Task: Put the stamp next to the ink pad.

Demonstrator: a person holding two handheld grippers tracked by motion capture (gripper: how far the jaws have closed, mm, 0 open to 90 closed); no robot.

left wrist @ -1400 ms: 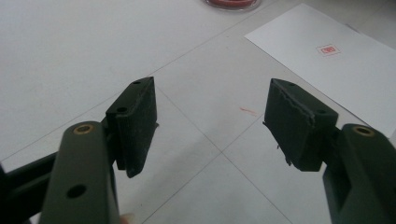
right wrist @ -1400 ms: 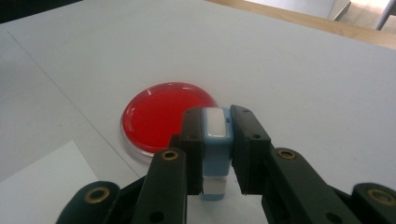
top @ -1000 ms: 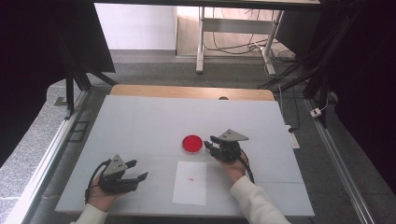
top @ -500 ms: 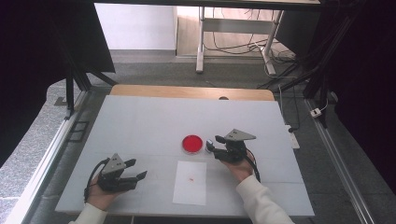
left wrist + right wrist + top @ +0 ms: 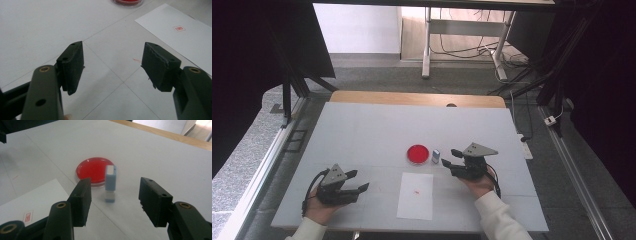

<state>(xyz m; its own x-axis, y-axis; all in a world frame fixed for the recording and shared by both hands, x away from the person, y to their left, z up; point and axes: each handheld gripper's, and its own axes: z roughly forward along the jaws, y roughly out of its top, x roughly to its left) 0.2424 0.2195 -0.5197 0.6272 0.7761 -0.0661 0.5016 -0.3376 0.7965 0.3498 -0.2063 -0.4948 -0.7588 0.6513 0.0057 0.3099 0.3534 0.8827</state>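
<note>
Since a second ago my right gripper (image 5: 451, 164) has backed right, jaws spread, leaving the stamp (image 5: 110, 183) upright beside the red ink pad (image 5: 94, 171); a clumsy regrasp could topple it

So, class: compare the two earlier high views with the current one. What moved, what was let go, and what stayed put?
The right gripper has drawn back from the red ink pad toward the person, jaws open, leaving the small stamp standing free beside the pad. The left gripper, also open, drifted slightly right. Pad and stamped paper stayed where they were.
</note>
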